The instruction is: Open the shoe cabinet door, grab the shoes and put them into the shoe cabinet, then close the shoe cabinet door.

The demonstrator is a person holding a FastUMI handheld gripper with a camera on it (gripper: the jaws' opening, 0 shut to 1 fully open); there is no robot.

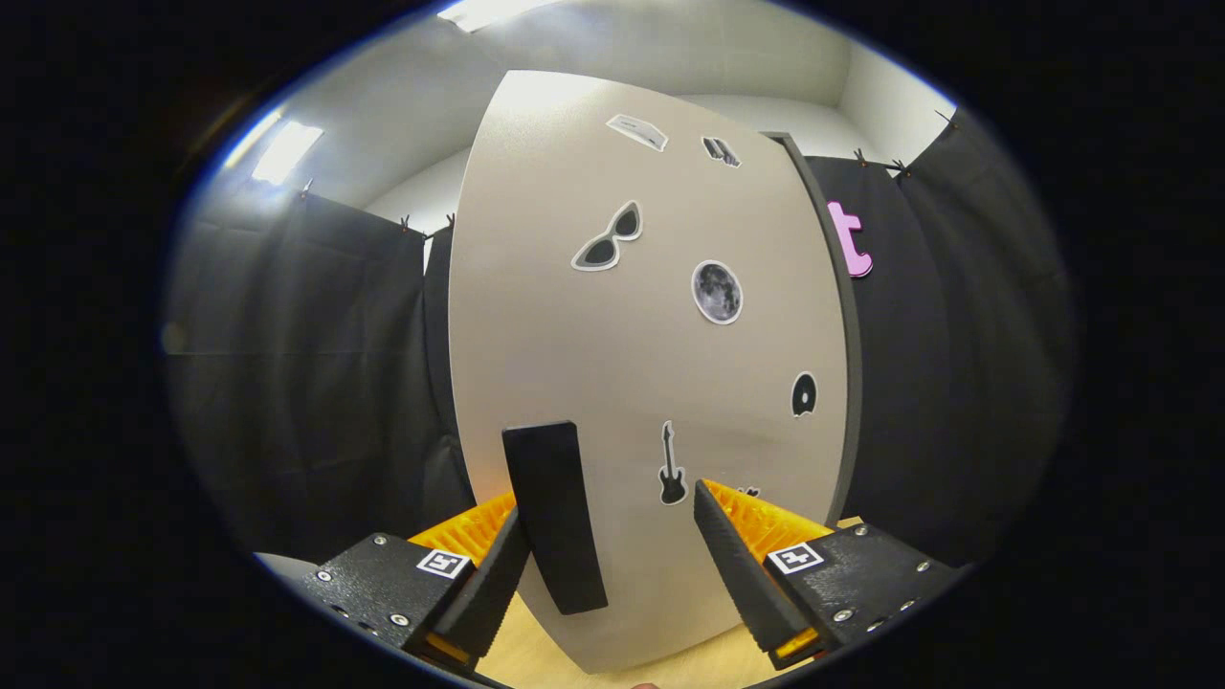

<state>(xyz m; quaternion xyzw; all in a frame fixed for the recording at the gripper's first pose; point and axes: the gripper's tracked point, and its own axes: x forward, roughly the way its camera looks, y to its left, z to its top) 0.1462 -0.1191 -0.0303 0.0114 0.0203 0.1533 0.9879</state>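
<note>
My tongs (612, 550) stand wide open and grip nothing. Close ahead rises the flat beige shoe cabinet door (612, 335), dotted with small stickers. Its black upright bar handle (555, 517) sits between my fingers, close beside the left one; I cannot tell if they touch. A pale wooden desk (536, 660) lies below.
</note>
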